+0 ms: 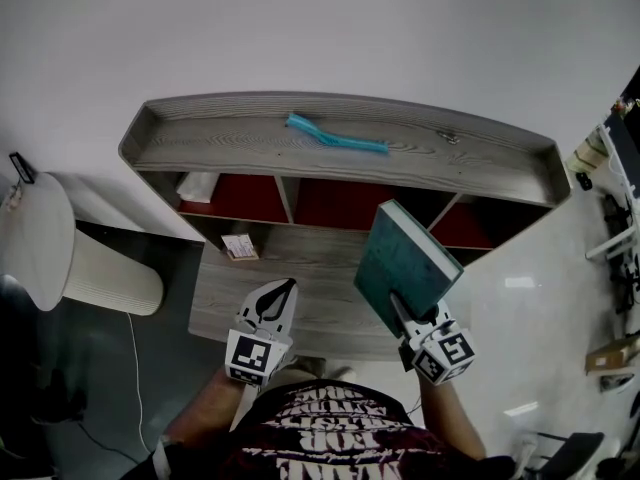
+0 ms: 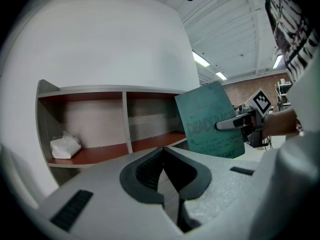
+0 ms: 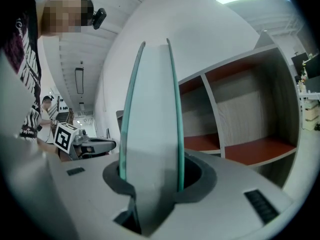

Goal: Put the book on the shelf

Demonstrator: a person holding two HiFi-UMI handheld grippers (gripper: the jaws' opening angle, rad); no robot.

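A teal hardcover book (image 1: pixel 400 258) stands upright in my right gripper (image 1: pixel 408 320), whose jaws are shut on its lower edge. In the right gripper view the book's page edge (image 3: pixel 150 134) rises straight between the jaws. The left gripper view shows the book's cover (image 2: pixel 210 121) at the right with the other gripper's finger across it. The grey wooden shelf (image 1: pixel 340 153) with red-floored compartments lies just beyond the book. My left gripper (image 1: pixel 280 293) hovers over the shelf's lower board, jaws shut with nothing in them.
A blue strip (image 1: pixel 335 136) lies on the shelf's top board. White crumpled paper (image 2: pixel 64 145) sits in the left compartment. A small card (image 1: pixel 238 246) lies on the lower board. A white round bin (image 1: pixel 60 253) stands at the left.
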